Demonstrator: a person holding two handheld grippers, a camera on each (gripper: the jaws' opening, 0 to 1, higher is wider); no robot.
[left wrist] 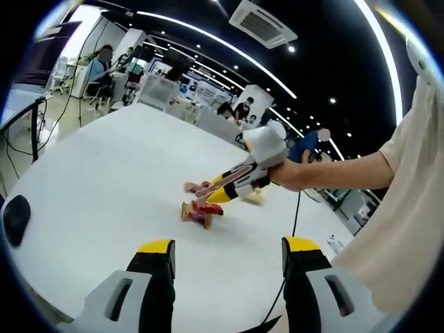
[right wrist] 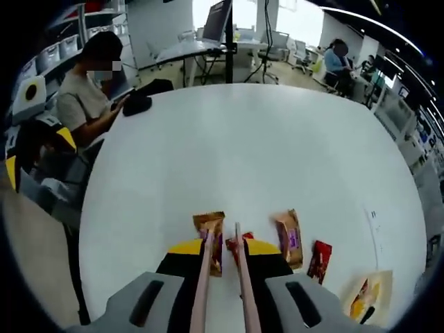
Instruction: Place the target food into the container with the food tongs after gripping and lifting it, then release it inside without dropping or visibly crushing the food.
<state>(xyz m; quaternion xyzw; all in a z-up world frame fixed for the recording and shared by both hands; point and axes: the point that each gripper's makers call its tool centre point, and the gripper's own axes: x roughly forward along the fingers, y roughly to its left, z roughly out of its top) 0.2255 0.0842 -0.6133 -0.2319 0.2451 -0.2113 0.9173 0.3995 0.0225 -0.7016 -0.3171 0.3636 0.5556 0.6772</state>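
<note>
Open office, ceiling light strips (left wrist: 208, 38)

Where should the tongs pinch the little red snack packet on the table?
Probably across the middle of the red packet, one tong tip on each long edge. It lies flat and slim, apart from the brown packet beside it, so come straight down from above and squeeze gently.
</note>
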